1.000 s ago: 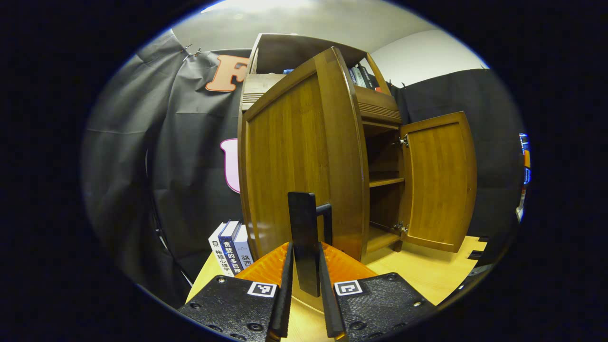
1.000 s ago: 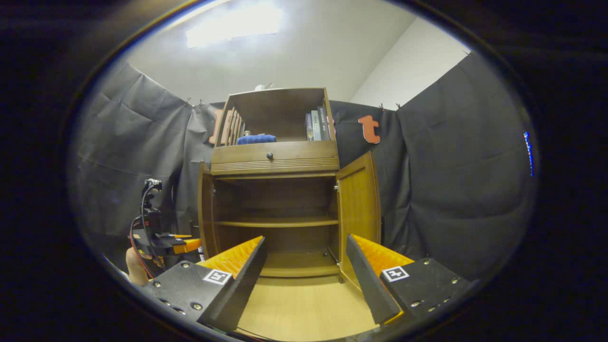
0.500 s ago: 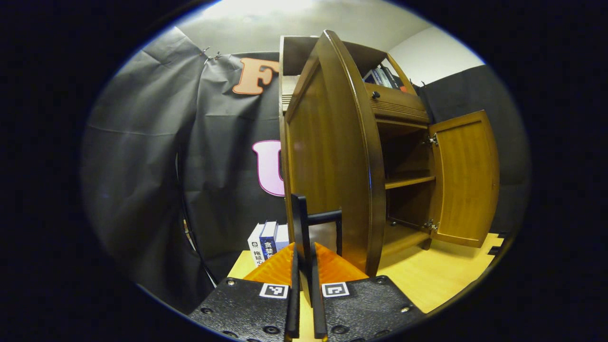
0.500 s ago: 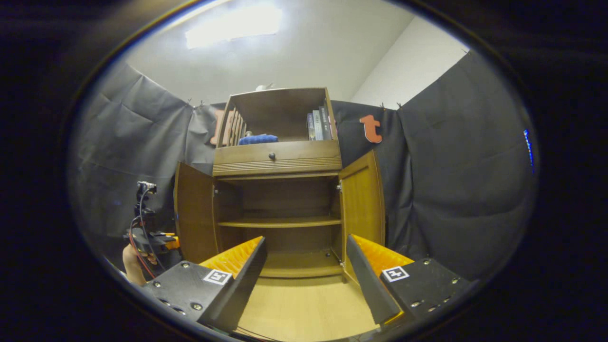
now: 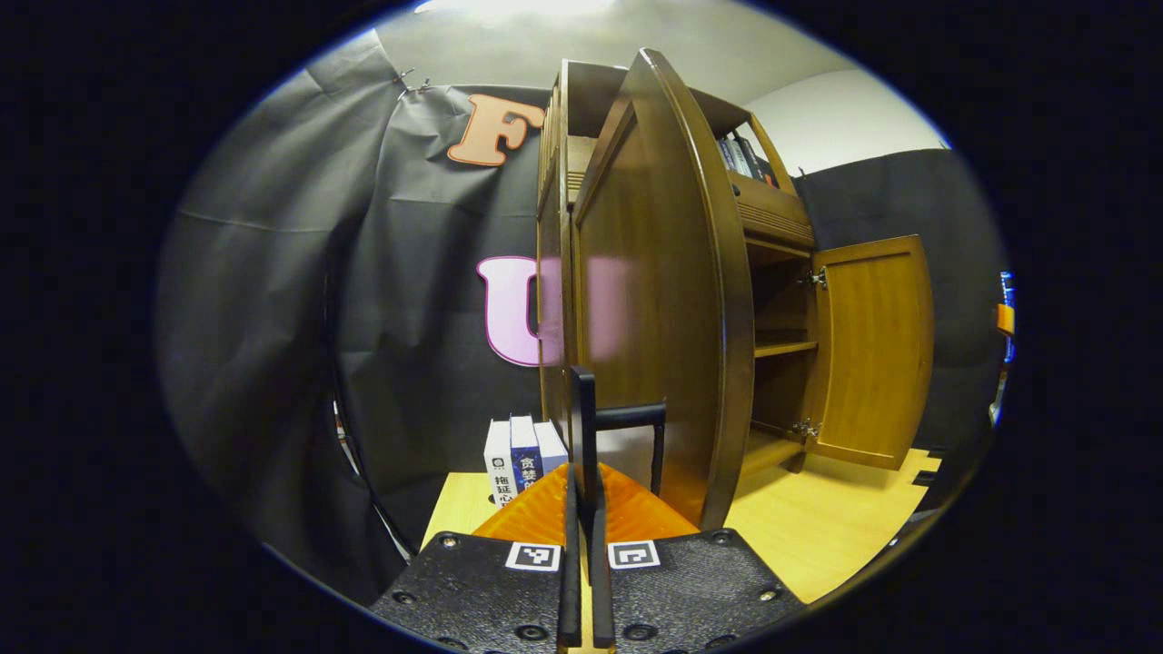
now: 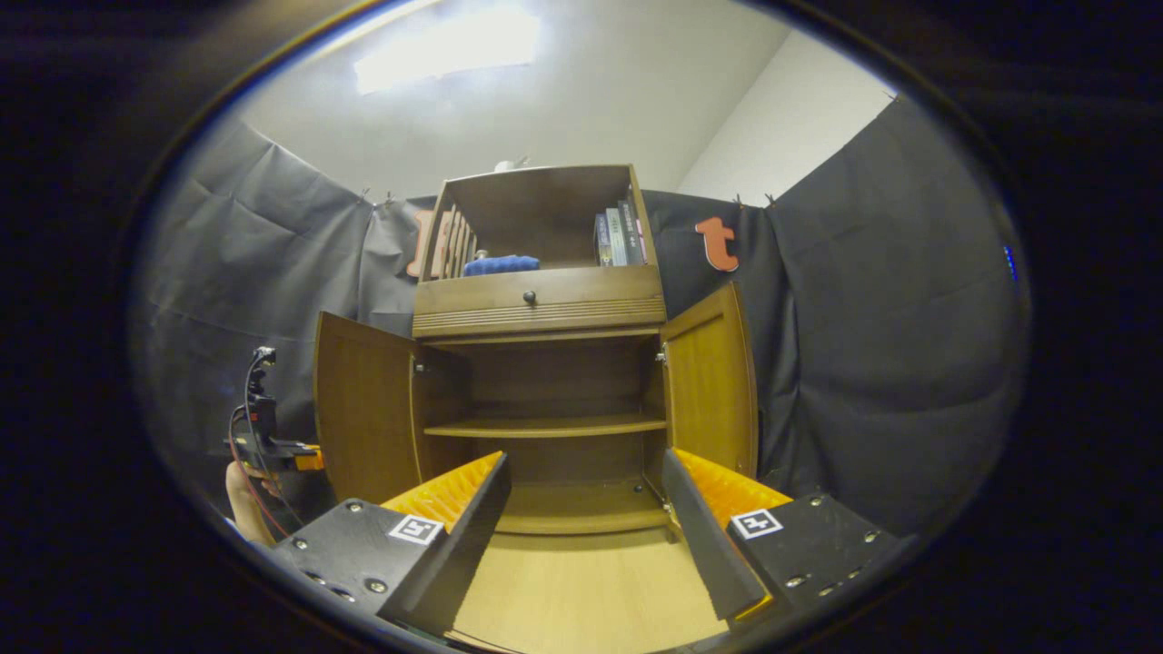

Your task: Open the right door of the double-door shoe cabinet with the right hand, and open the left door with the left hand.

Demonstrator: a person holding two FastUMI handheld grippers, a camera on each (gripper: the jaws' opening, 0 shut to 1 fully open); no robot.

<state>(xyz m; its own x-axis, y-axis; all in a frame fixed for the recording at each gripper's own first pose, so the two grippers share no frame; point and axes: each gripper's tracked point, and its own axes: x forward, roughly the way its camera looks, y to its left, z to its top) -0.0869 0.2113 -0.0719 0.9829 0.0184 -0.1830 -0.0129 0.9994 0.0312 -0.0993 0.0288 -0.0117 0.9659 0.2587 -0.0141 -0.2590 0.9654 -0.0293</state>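
The left gripper (image 5: 581, 509) is clamped on the left door (image 5: 650, 300) handle (image 5: 583, 436); the right gripper (image 6: 581, 518) hangs spread apart (holding nothing) before the shoe cabinet (image 6: 541, 300), both doors swung wide, right door (image 6: 713, 386) included.

Standing upright on the pale wooden tabletop, the white-spined book (image 5: 497, 465) shows the Chinese characters 拖延 and the dark blue-spined book (image 5: 521, 457) beside it 贪婪, the rest of each title being hidden. The left gripper (image 5: 582, 481) and the right gripper (image 6: 586, 457) carry black-and-white square code markers (image 5: 532, 556) without letters. The spines of the upright books on the cabinet's top shelf (image 6: 618, 234) are too small to read.
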